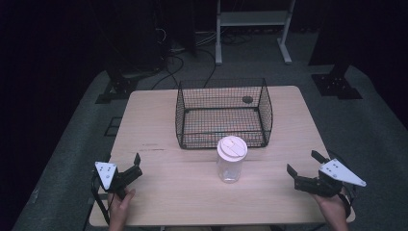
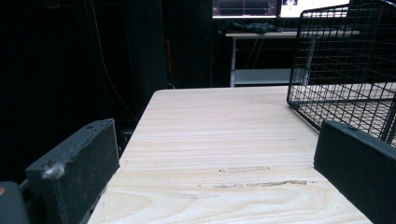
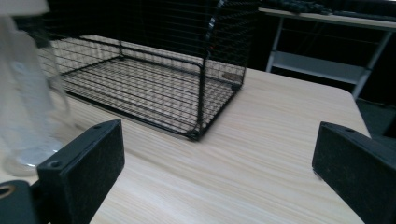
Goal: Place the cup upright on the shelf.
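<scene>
Both grippers have jaws spread wide w/ nothing between them. The left gripper (image 1: 129,169) sits low at the near left corner of the table (image 1: 154,120), jaws pointing fwd and a bit inward. Its own view looks along bare wood, w/ the wire basket (image 2: 345,60) at the far right. The right gripper (image 1: 303,169) is near the right edge, jaws turned toward the middle. In the right gripper view the cup (image 3: 25,93) is at the left, blurred and partly cut off, just beyond the left jaw.

The cup (image 1: 231,160) is clear plastic w/ a white lid (image 1: 232,147). It stands upright in the middle of the table, just in front of the basket (image 1: 223,113), approx. between the two grippers and apart from both.

The step in hand looks like the reach for the cup, prob. to put it in the basket. To do it well: keep the jaws wide until the cup body is fully between them, come in level from the side, and grip the body under the lid, not the lid itself, bc the lid could pop off. Close gently, thin plastic can bend or slip. Then lift straight up so it clears the basket's front wall.
</scene>
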